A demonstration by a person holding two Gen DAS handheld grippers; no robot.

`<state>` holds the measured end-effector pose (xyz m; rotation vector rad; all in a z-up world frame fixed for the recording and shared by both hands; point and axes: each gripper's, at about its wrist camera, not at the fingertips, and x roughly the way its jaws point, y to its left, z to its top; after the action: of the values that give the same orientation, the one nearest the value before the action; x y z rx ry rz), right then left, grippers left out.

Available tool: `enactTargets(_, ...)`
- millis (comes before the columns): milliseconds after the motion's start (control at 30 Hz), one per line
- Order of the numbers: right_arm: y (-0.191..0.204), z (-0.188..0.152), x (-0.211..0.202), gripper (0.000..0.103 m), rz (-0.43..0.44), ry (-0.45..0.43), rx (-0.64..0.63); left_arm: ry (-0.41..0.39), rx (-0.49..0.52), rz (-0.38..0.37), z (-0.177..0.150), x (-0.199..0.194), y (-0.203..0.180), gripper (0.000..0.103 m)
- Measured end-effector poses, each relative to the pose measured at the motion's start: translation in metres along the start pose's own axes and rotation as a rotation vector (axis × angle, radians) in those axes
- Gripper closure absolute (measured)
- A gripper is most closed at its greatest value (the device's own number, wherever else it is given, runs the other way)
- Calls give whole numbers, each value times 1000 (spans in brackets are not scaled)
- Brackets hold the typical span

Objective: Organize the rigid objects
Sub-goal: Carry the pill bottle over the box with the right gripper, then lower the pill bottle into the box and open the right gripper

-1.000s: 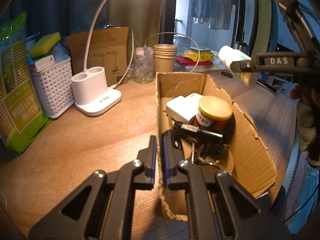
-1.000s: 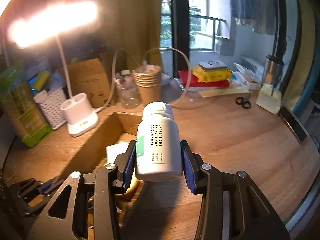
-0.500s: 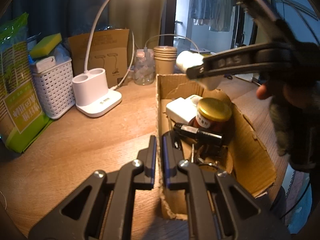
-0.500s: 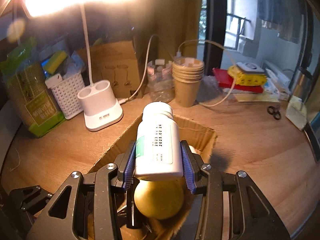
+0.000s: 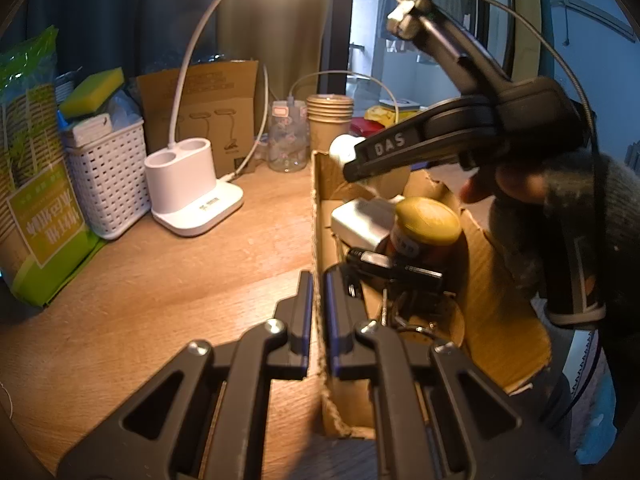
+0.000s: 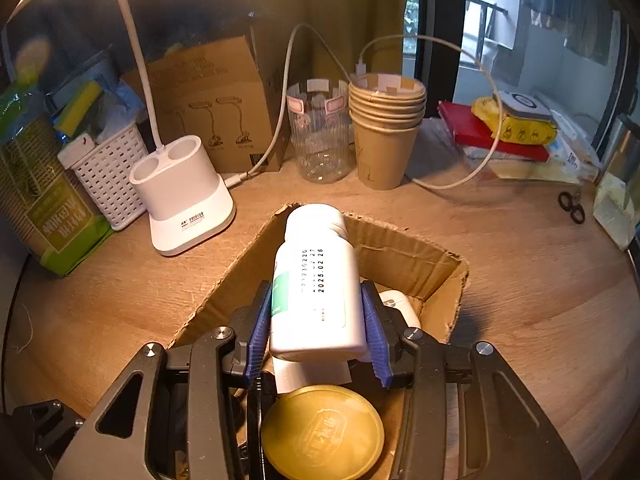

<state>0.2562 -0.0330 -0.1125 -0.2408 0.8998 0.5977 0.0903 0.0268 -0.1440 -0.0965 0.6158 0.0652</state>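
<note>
Lamp-lit wooden desk, curtains, window, perhaps hanging clothes beyond

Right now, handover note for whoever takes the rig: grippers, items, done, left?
Left gripper: shut on the near wall of the cardboard box, steadying it.
Right gripper: shut on the white pill bottle, held over the box's far end, cap pointing away, not yet released.
In the box: gold-lidded jar, white adapter, a black item and small metal bits that are hard to identify.
Done: those items are boxed.
Left: lower the bottle into the free space by the adapter, open the right gripper, withdraw. Scissors lie out on the desk; possibly next.
</note>
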Motion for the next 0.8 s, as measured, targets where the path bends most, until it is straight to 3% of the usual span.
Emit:
enactTargets(400,9,1,15,58,-1,63,-44,-2,3,5,-1,0,-1,96)
enactTargets(800,8,1,17,58,4,69,-37,-3,4,7,-1,-1,-2,96)
